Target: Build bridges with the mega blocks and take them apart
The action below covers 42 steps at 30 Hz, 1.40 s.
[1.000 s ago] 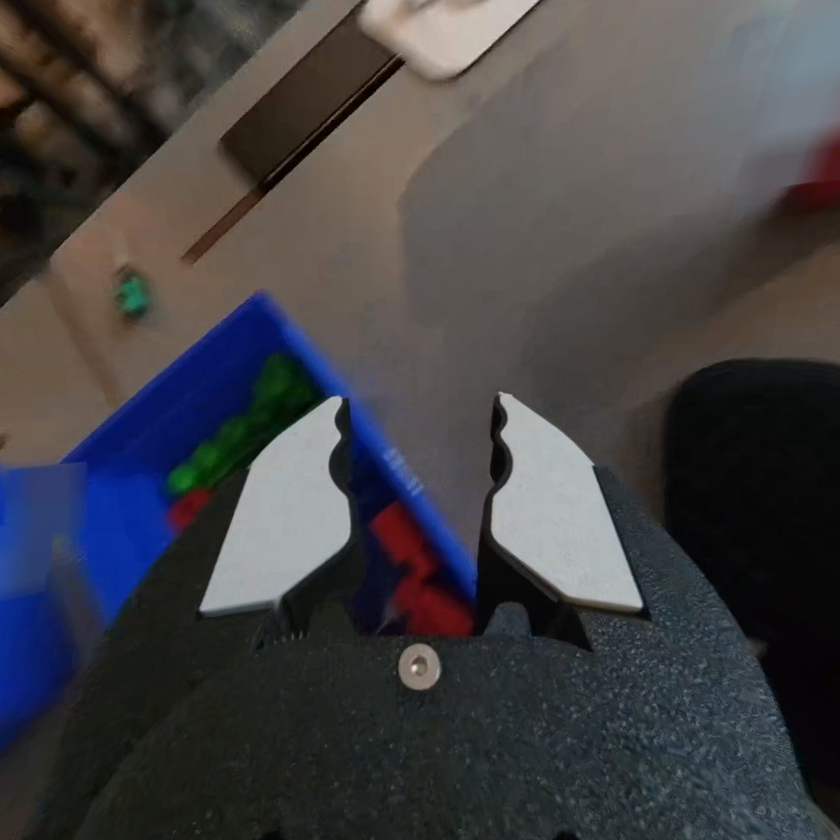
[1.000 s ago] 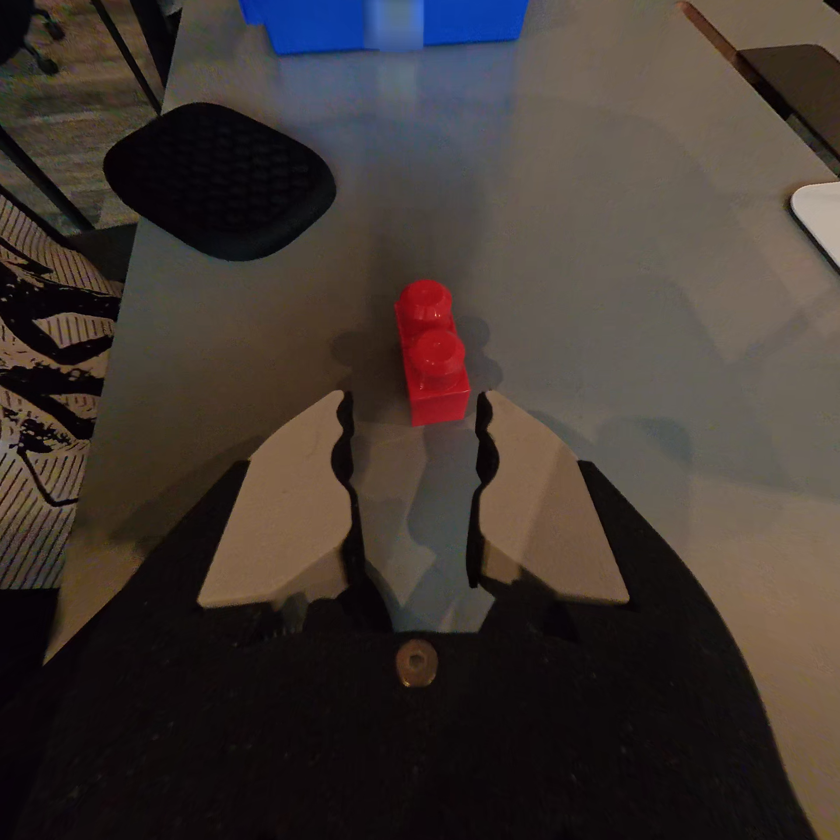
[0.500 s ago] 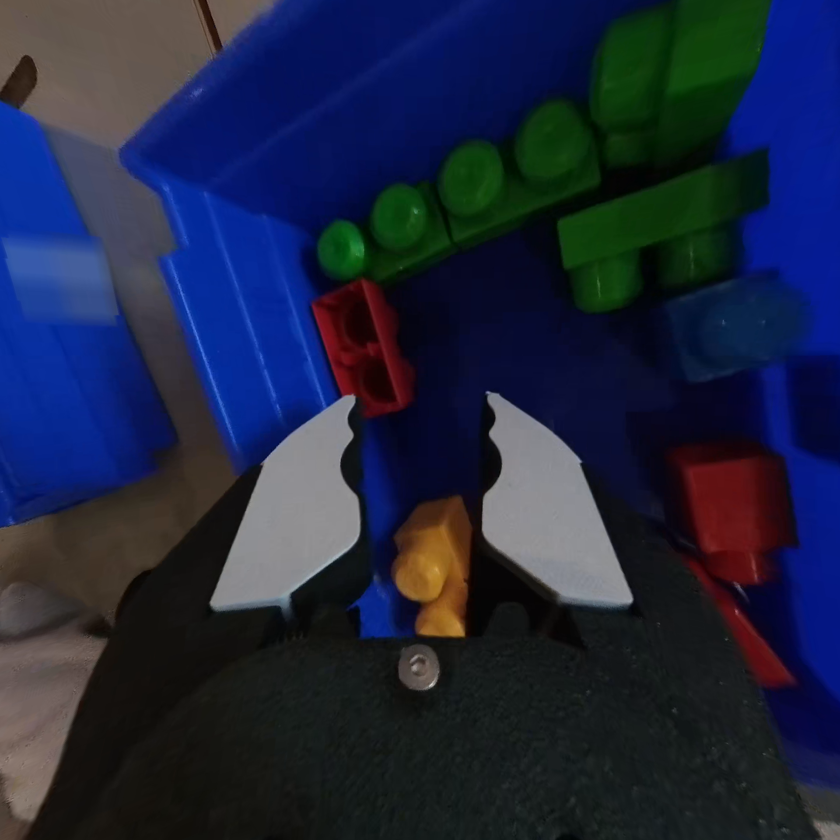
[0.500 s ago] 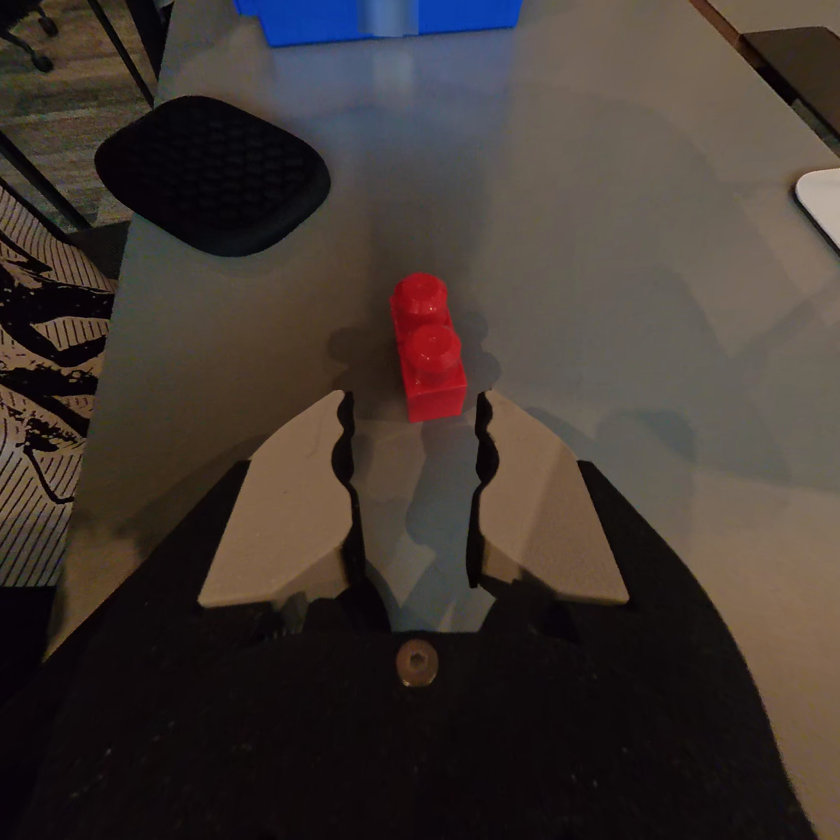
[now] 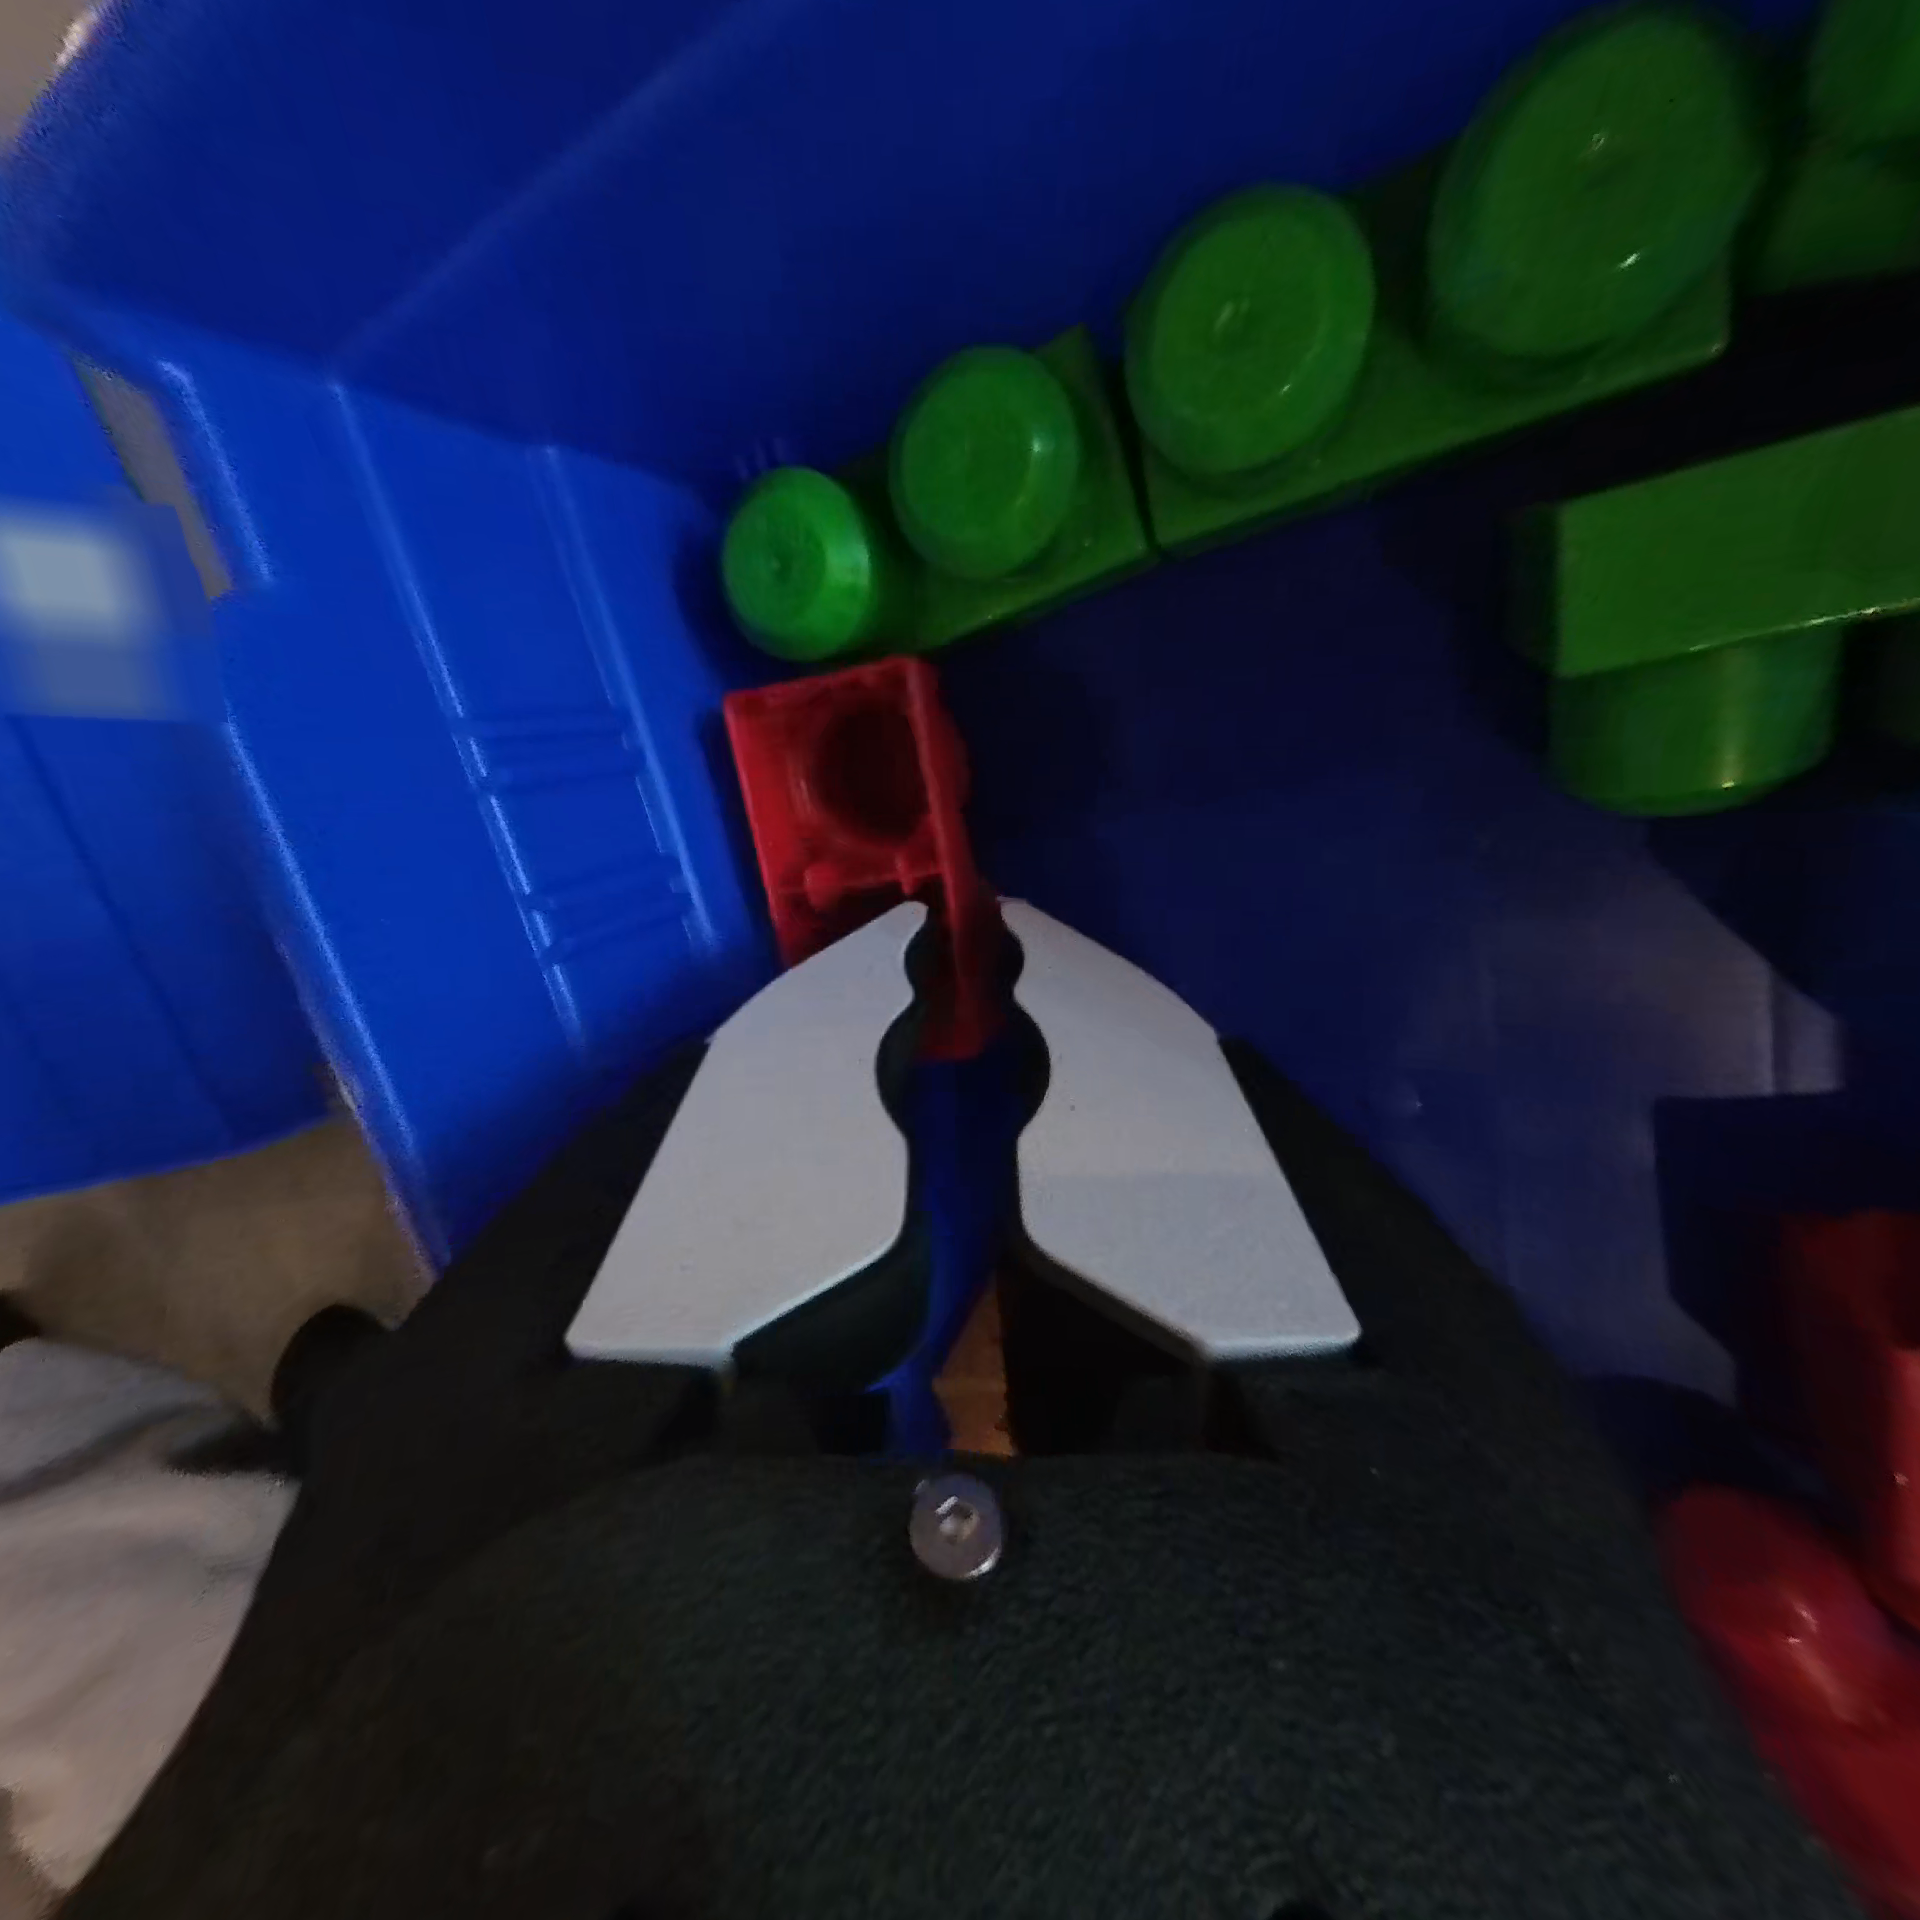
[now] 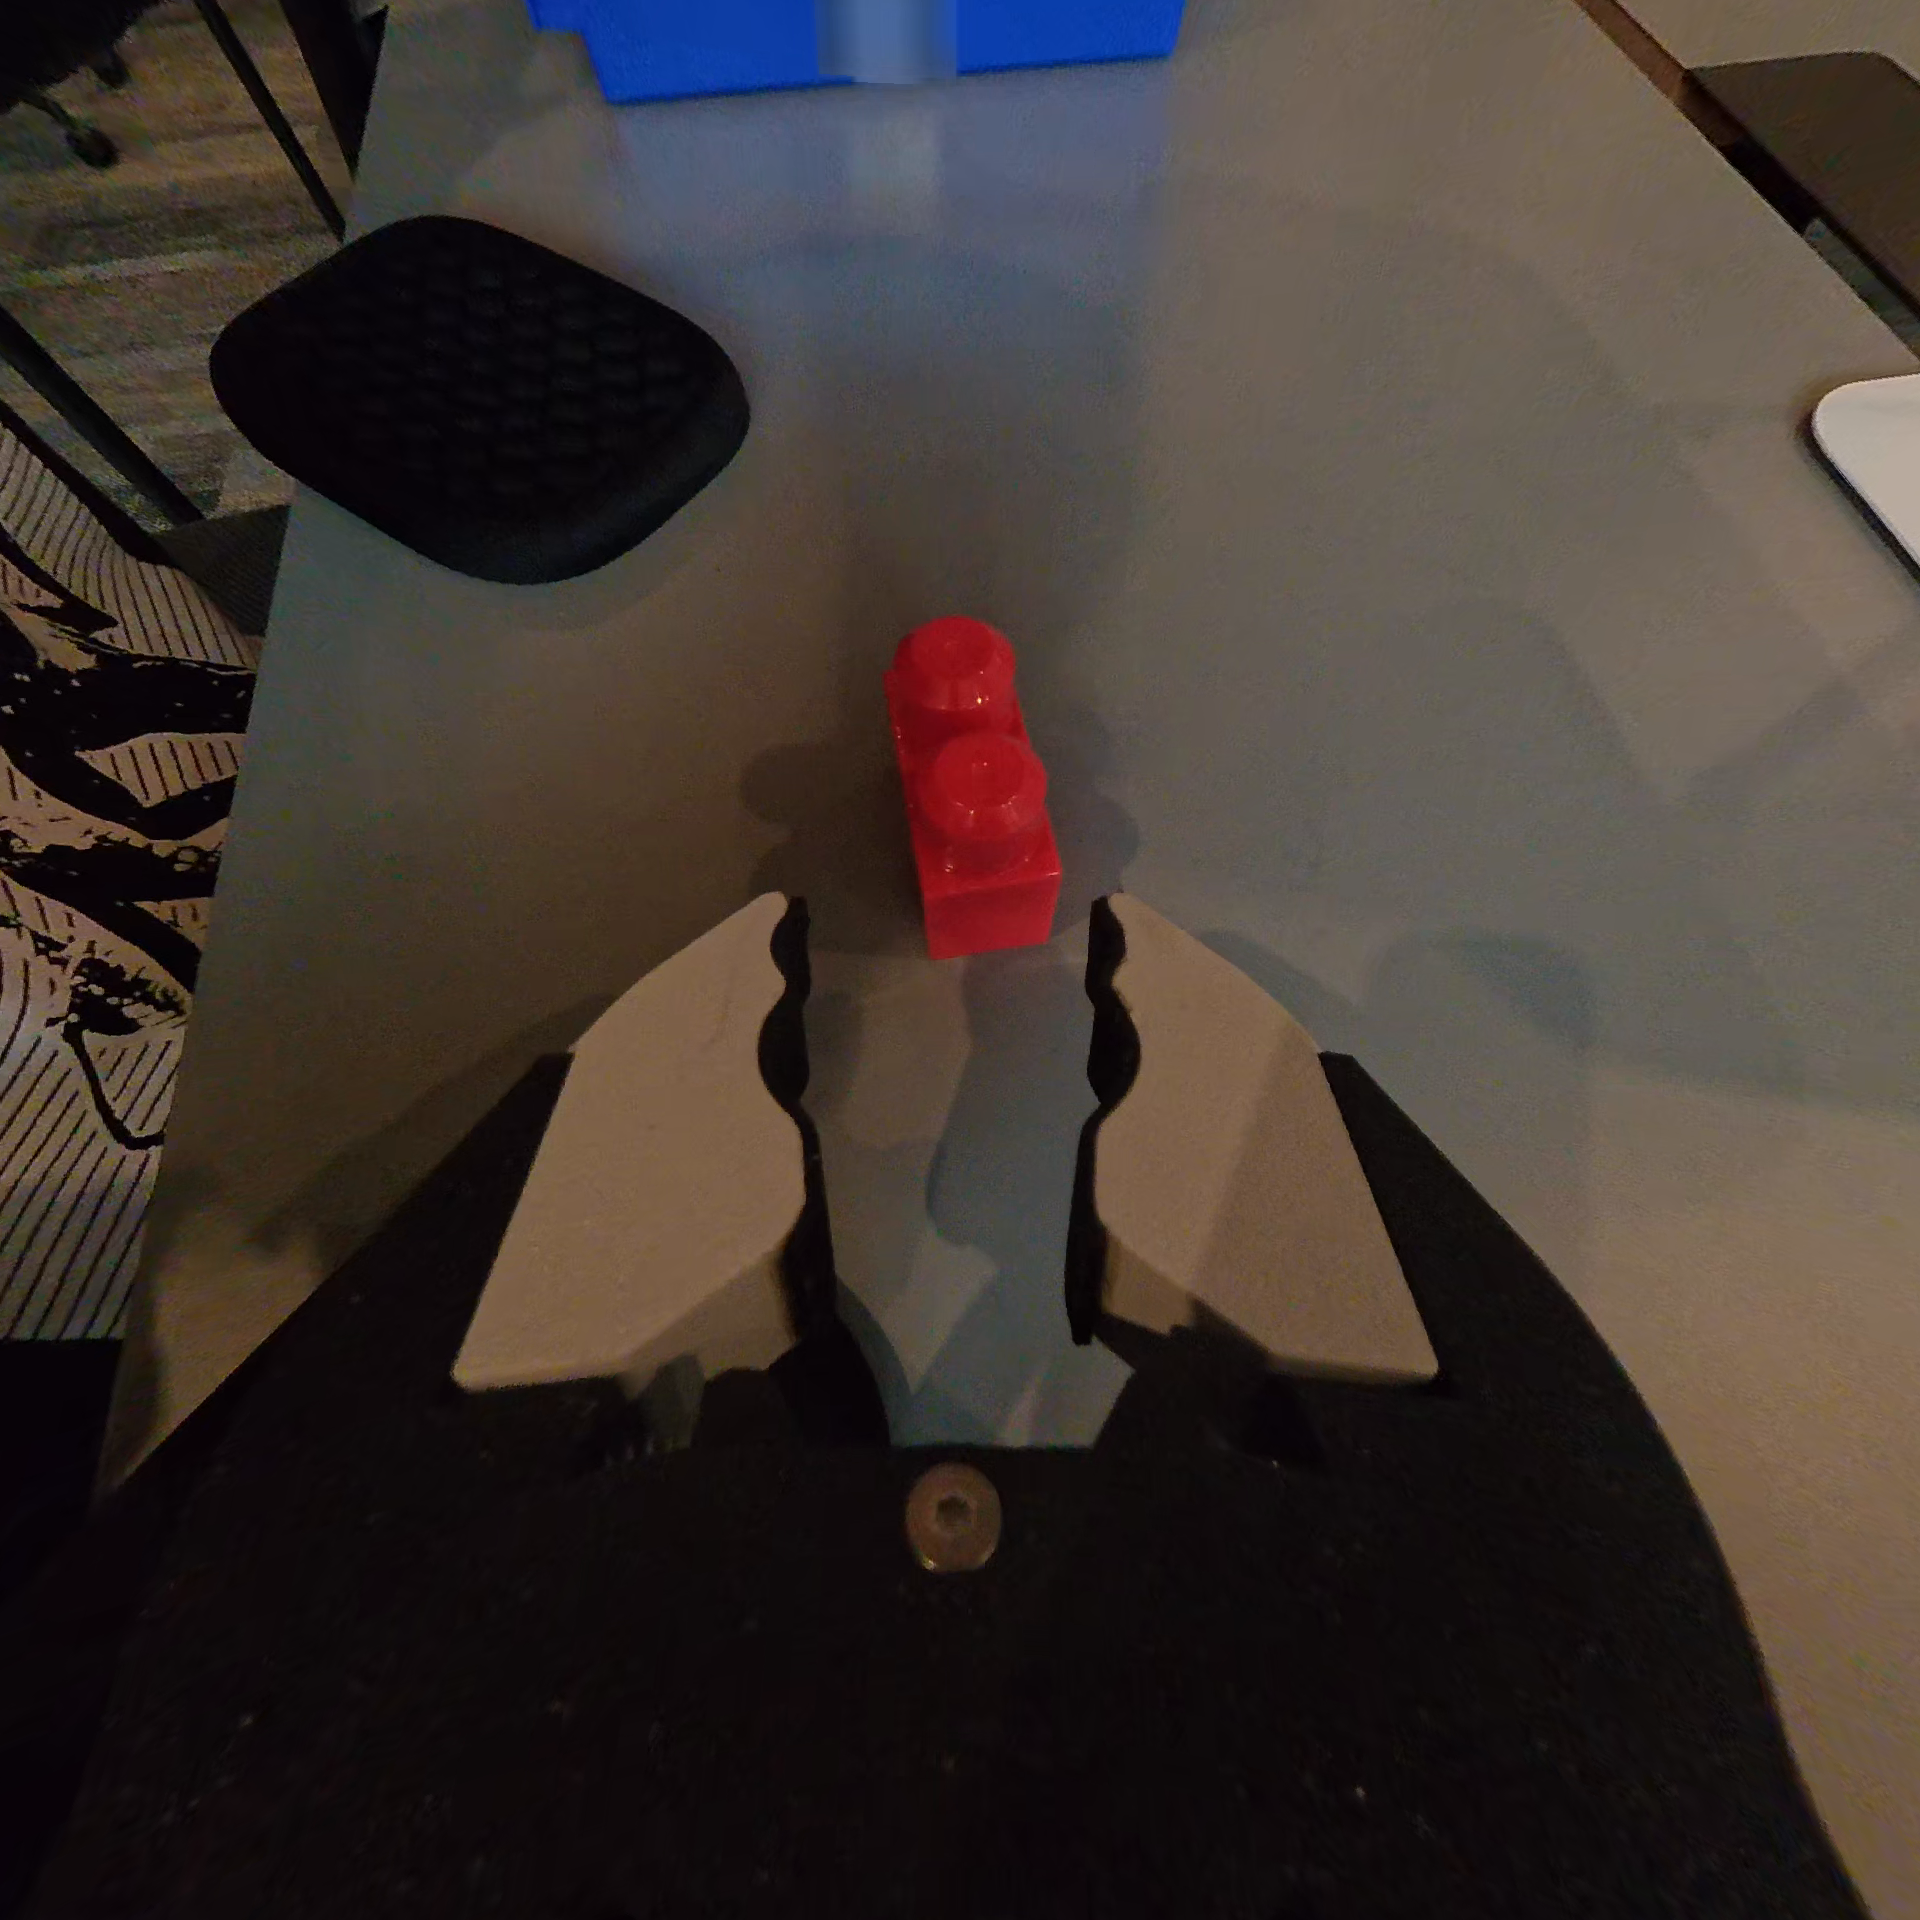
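In the left wrist view my left gripper is down inside a blue bin. Its jaws are nearly closed, pinching the right wall of an upside-down red block that lies against the bin's left wall. In the right wrist view a red two-stud block stands studs up on the grey table. My right gripper is open and empty, its fingertips just short of that block, one to each side of its near end.
The bin also holds a row of green blocks, another green block and red blocks at the lower right. On the table are a black pad, a blue bin at the far edge and a white object at the right. Tip to tip, the grippers are about 60 cm apart. The left gripper is farther from the white object, some 50 cm, than the right, some 35 cm.
My left gripper swung from above the table into the bin, moved forward to the upside-down red block and closed on its wall. The right gripper and its red block have barely moved.
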Tool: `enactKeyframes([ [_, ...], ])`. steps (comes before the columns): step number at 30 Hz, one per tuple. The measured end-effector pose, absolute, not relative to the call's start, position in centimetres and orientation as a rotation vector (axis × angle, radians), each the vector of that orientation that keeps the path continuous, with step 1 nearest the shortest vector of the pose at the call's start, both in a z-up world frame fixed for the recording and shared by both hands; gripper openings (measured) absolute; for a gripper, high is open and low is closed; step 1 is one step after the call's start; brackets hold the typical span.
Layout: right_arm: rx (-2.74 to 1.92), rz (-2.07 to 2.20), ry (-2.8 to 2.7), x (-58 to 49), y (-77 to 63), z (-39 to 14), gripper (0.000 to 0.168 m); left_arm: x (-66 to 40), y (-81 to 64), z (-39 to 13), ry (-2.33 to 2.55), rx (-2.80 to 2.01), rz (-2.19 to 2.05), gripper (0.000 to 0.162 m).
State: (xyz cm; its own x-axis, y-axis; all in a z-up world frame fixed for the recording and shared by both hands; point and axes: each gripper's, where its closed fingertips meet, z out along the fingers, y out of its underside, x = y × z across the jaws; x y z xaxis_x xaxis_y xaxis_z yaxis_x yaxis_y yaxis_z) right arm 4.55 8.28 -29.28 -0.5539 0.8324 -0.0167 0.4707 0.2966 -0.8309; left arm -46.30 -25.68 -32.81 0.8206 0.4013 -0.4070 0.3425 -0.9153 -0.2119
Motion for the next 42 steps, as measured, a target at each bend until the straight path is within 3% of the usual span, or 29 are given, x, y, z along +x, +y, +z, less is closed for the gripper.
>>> enactKeyframes([
  [5,-1.164,1.165,-2.148,4.5,8.2,-29.3,0.051,-45.5,-25.3,-31.3,-0.61,-2.792,0.627,0.004],
  [10,-1.143,1.164,-2.146,4.3,7.9,-29.0,0.051,-42.3,-22.6,-26.1,-0.517,-2.556,0.484,0.004],
  [16,-1.095,1.215,-2.094,3.8,7.3,-27.5,0.05,-33.9,-17.8,-18.4,-0.203,-2.294,0.382,0.003],
  [20,-1.047,1.276,-2.024,3.0,6.3,-25.1,0.051,-25.9,-14.0,-16.1,0.067,-2.208,0.322,0.003],
  [32,-0.771,1.223,-1.973,0.1,0.0,-18.5,0.052,-5.5,-6.1,-18.6,0.75,-2.154,0.119,0.003],
  [42,-0.691,1.277,-1.947,-0.2,-2.7,-17.7,0.049,-0.7,-4.5,-20.1,0.911,-2.125,0.035,0.003],
])
